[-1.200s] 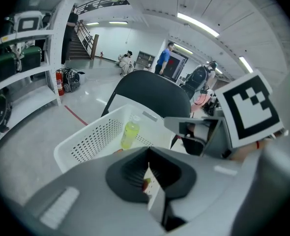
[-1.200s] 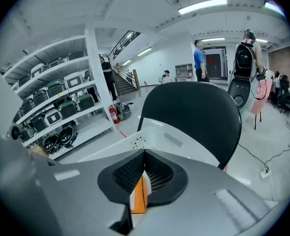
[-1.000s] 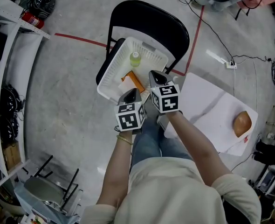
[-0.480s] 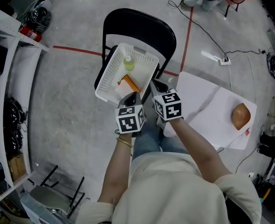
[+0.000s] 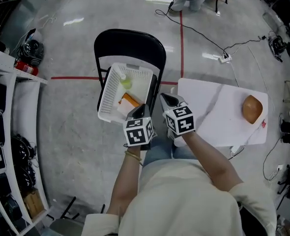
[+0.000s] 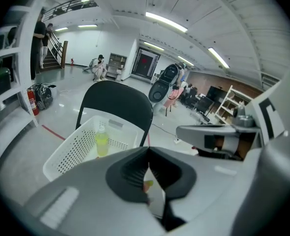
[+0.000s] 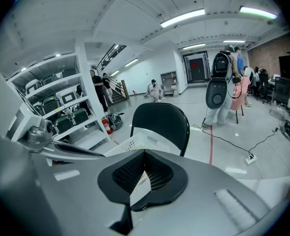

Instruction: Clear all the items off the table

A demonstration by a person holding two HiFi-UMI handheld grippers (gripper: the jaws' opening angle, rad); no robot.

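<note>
Your left gripper (image 5: 140, 111) has its jaws pressed together with nothing between them; the left gripper view shows the two dark pads meeting (image 6: 148, 149) in a thin seam. Your right gripper (image 5: 165, 98) is likewise closed and empty, its pads meeting edge to edge in the right gripper view (image 7: 144, 152). You hold the two side by side in front of you, close together but not touching. The left one points toward the near right corner of the white perforated basket (image 5: 105, 98), and the right one sits just beside it, at the gap between the chair and the table's left edge. That basket rests on the seat of the black folding chair (image 5: 130, 45). Inside it lies a clear bottle (image 5: 125, 81) of yellow-green liquid toward the far end, and an orange packet (image 5: 130, 101) nearer to you. In the left gripper view the bottle (image 6: 101, 140) appears to lean against the basket's back wall. To your right stands the white table (image 5: 209, 112), and one thing shows plainly on it: a brown rounded item (image 5: 252, 108) near its far right edge, well apart from both grippers. A red tape line (image 5: 71, 77) runs across the grey floor behind the chair, and white shelving (image 5: 2, 82) stands along your left.
</note>
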